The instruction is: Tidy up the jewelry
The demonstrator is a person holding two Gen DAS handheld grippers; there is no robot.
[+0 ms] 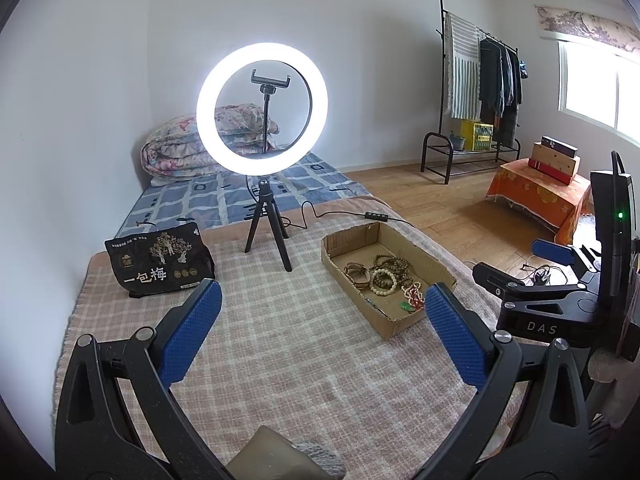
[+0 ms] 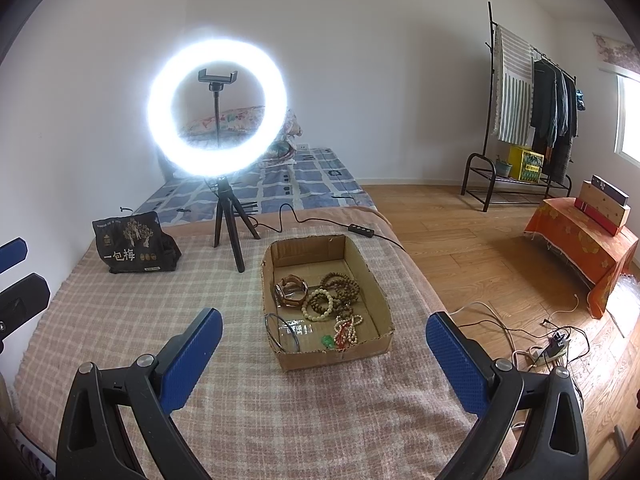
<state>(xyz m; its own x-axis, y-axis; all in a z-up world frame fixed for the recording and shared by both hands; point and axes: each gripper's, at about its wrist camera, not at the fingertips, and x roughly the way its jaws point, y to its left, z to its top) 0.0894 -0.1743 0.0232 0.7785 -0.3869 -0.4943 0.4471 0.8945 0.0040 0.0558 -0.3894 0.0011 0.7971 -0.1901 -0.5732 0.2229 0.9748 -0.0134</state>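
A shallow cardboard box (image 2: 374, 276) sits on the plaid blanket, also in the left wrist view (image 1: 416, 256). In it lie brown bead bracelets (image 2: 344, 286), a cream bead bracelet (image 2: 318, 306), a brown watch (image 2: 291, 290), a thin metal bangle (image 2: 282, 332), a red-and-white necklace (image 2: 348, 330) and a green pendant (image 2: 328, 340). My right gripper (image 2: 324, 328) is open and empty, just short of the box. My left gripper (image 1: 322, 304) is open and empty, to the box's left. The right gripper also shows in the left wrist view (image 1: 516, 268).
A lit ring light on a black tripod (image 2: 218, 108) stands behind the box, its cable (image 2: 362, 229) trailing right. A black snack bag (image 2: 130, 248) lies at the far left. The blanket's edge (image 2: 424, 280) drops to a wooden floor with cords (image 2: 552, 344).
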